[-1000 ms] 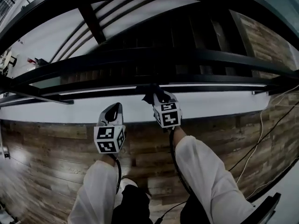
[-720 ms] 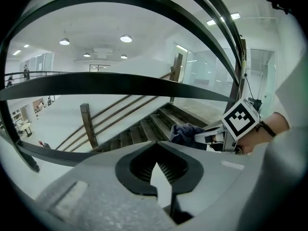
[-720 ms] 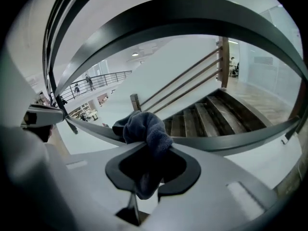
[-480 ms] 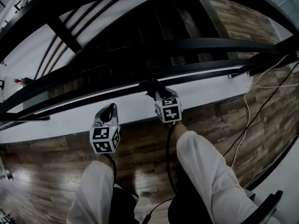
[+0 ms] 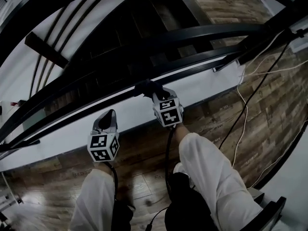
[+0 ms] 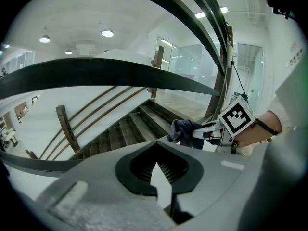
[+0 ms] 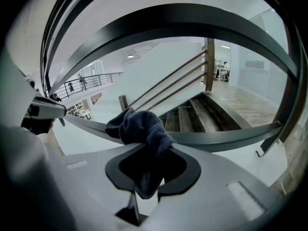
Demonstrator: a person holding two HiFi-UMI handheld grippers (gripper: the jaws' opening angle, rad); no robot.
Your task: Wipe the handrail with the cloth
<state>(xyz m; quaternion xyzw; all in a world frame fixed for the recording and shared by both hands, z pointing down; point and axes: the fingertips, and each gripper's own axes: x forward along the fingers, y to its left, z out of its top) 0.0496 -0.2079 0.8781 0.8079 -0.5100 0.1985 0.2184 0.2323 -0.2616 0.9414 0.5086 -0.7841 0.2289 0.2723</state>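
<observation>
A black metal handrail [image 5: 197, 66] runs slantwise across the head view, with more rails above it. My right gripper [image 5: 155, 94] is shut on a dark blue cloth [image 5: 147, 87], which is bunched against this rail. In the right gripper view the cloth [image 7: 139, 128] fills the jaws [image 7: 153, 153] and lies on the rail [image 7: 221, 139]. My left gripper [image 5: 110, 113] hovers lower left of the rail, shut and holding nothing, over the white ledge. The left gripper view shows its jaws [image 6: 156, 147] meeting, with the cloth [image 6: 183, 129] and right gripper [image 6: 208, 133] beyond.
A wooden staircase [image 5: 144, 28] descends beyond the rails. A white ledge [image 5: 202, 88] borders the wood floor [image 5: 144, 148] under my arms. Loose cables [image 5: 243, 114] trail over the floor at the right. A small bracket [image 5: 215, 69] sits on the rail's right part.
The right gripper with the cloth has slid along the rail and stands nearer the right-hand bracket. My head view has swung, so the rails tilt more. The left gripper has kept alongside.
</observation>
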